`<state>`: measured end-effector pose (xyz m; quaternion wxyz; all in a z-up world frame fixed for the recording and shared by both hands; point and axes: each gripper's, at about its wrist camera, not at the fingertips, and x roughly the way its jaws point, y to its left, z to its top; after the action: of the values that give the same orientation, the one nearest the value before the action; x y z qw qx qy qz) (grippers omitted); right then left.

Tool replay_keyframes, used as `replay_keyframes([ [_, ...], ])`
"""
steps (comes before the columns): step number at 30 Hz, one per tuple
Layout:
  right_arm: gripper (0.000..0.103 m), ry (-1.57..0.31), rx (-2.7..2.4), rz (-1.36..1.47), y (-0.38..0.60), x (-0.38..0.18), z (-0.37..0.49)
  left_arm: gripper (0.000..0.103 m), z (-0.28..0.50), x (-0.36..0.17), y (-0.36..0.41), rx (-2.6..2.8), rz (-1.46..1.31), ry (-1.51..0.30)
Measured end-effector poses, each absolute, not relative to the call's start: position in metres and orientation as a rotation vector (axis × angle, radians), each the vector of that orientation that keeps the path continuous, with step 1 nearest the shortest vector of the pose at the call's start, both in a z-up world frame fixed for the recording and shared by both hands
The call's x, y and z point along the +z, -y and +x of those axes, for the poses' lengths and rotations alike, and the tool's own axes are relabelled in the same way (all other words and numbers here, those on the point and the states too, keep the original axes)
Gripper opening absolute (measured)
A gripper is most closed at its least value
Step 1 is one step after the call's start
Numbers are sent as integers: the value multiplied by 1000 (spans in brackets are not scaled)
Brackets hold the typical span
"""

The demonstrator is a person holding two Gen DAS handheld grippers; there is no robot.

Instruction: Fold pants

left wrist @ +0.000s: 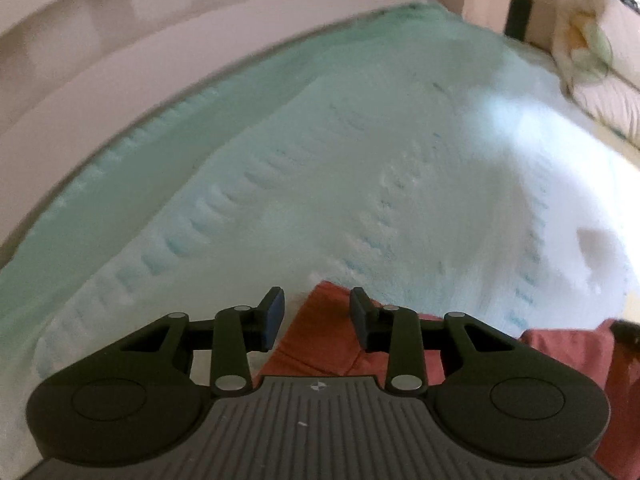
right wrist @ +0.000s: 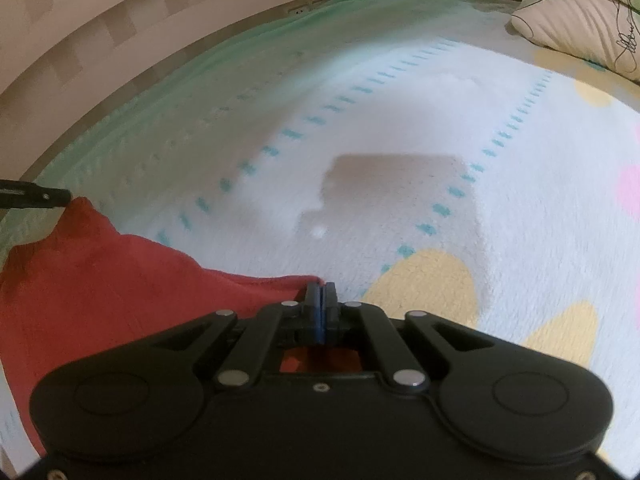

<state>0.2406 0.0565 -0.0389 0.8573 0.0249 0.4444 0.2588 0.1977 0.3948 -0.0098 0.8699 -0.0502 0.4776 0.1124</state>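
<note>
left wrist view: the left gripper [left wrist: 317, 312] points down at a fluffy blanket [left wrist: 360, 160], pale green and white with rows of small teal dashes. its two blue-padded fingers [left wrist: 274, 318] stand partly apart, and a corner of the red pants [left wrist: 320, 344] lies in the gap between them — the pads do not press on the cloth. more of the red fabric shows at the lower right edge. the picture is blurred. a pale wall [left wrist: 100, 40] runs along the far left

right wrist view: the right gripper [right wrist: 320, 292] has its jaws pressed together, pinching the edge of the red pants [right wrist: 100, 272], which spread to the left over the same blanket [right wrist: 400, 120] — here with yellow and pink shapes. at the far left edge, a black fingertip of the left gripper [right wrist: 52, 196] meets a raised corner of the pants; whether it grips there cannot be told. a pillow [right wrist: 580, 20] lies at the top right
</note>
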Motion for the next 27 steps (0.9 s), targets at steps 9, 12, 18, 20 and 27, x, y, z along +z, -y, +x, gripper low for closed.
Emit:
replay_keyframes([
  [9, 4, -929, 554, 58, -55, -41, 241, 40, 213, -20, -398, 194, -91, -1023],
  [12, 4, -924, 552, 58, -55, -41, 240, 40, 216, -25, -392, 174, -83, -1020],
  [18, 1, -871, 485, -4, -60, -39, 228, 44, 214, -39, -397, 313, -204, -1016],
  [20, 1, -861, 478, -10, -61, -41, 226, 49, 211, -40, -398, 354, -215, -1001],
  [27, 6, -850, 488, 21, -56, -31, 228, 41, 200, -15, -369, 344, -115, -947],
])
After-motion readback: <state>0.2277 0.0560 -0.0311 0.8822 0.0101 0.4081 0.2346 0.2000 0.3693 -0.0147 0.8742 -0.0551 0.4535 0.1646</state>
